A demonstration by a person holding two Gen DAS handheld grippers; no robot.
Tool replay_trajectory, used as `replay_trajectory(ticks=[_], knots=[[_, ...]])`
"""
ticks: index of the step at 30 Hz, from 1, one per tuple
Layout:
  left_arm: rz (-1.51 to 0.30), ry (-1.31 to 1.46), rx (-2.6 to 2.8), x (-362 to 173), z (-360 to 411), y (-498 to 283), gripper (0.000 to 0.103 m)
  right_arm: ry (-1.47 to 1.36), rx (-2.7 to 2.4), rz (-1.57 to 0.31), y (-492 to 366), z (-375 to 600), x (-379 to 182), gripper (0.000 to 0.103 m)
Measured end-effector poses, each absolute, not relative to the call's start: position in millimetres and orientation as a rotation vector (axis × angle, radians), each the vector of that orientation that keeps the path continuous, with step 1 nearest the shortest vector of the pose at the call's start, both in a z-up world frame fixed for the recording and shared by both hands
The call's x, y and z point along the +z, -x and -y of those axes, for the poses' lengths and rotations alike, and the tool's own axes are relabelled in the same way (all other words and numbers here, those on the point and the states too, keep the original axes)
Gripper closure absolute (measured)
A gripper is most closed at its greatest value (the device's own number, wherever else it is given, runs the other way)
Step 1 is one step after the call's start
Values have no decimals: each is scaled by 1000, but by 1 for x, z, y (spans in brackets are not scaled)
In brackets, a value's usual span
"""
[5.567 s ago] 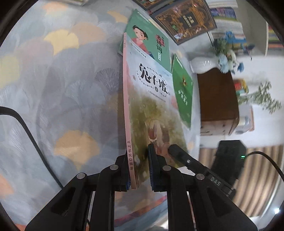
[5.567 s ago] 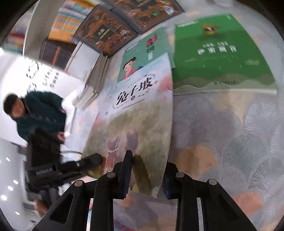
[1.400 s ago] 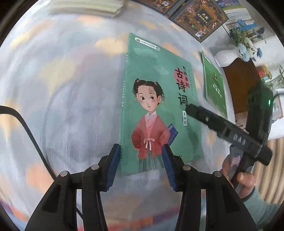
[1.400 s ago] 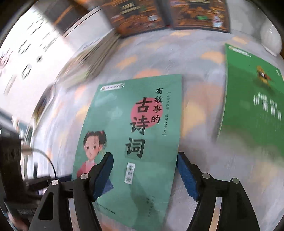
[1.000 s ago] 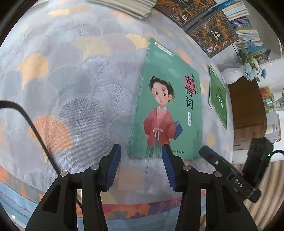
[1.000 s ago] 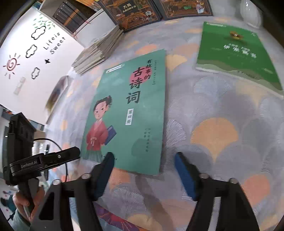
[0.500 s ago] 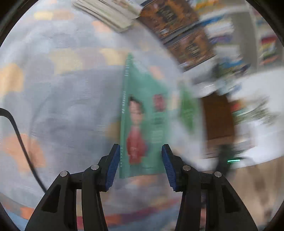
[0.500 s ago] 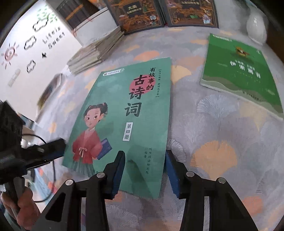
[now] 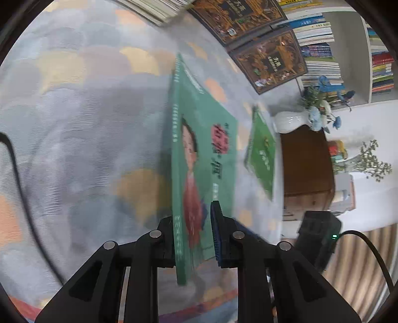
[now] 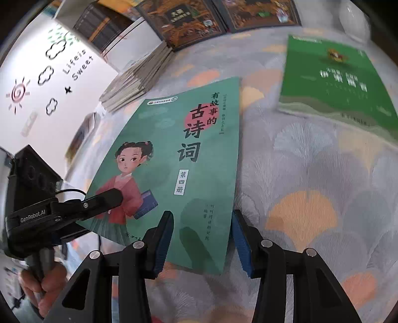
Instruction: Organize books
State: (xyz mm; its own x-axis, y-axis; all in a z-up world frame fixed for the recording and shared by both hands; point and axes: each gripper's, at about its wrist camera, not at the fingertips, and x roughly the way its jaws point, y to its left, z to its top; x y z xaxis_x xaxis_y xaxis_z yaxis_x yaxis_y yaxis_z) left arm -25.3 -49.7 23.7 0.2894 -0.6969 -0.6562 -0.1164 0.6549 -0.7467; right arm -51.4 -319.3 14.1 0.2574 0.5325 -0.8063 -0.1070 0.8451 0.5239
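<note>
A teal book with a girl in a red robe on its cover [image 10: 174,161] lies on the leaf-patterned cloth [image 10: 311,179]. My left gripper [image 9: 192,223] has the book's [image 9: 199,154] spine edge between its jaws, which are closing; the pads press on it and that edge stands tilted up off the cloth. In the right wrist view the left gripper's upper finger [image 10: 102,200] rests across the cover's near left corner. My right gripper [image 10: 201,223] is open, its blue pads straddling the book's near right corner without pressing on it.
A bright green book [image 10: 335,82] lies flat to the right. Dark ornate books [image 10: 184,17] and a stack of thin books [image 10: 139,77] sit at the back. A white vase [image 9: 291,121] stands on a brown cabinet [image 9: 306,161]. A black cable [image 9: 15,174] crosses the cloth at left.
The left jaws have narrowed onto the teal book's spine edge, and that edge has tipped up from the cloth. The right gripper has barely shifted over the book's near corner.
</note>
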Motion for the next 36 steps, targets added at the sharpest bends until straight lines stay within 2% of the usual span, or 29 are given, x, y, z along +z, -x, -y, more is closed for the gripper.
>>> replay_trajectory(ticks=[5, 10, 13, 14, 17, 18, 24, 27, 32, 36], knots=[[-1248, 984, -527, 25, 55, 18, 86, -741, 507, -1358, 54, 358, -2, 47], [-1282, 1093, -561, 20, 54, 11, 86, -1092, 543, -1362, 58, 385, -33, 47], [-1283, 1178, -562, 16, 49, 10, 86, -1167, 561, -1325, 49, 385, -35, 48], [-1282, 1210, -545, 13, 45, 10, 86, -1154, 544, -1308, 45, 382, -35, 59], [-1309, 1180, -478, 8, 35, 9, 86, -1076, 499, -1314, 39, 370, -32, 80], [-1318, 1171, -463, 6, 32, 9, 86, -1032, 495, -1317, 37, 365, -29, 82], [-1323, 1275, -469, -7, 11, 9, 86, -848, 481, -1294, 35, 343, -3, 82], [-1332, 1244, -482, -4, 3, 6, 86, -708, 461, -1245, 40, 329, 20, 82], [-1358, 936, -526, 19, 15, -5, 86, -485, 385, -1204, 48, 304, 47, 81], [-1355, 675, -548, 35, 26, -9, 86, -454, 324, -1209, 50, 292, 54, 80]])
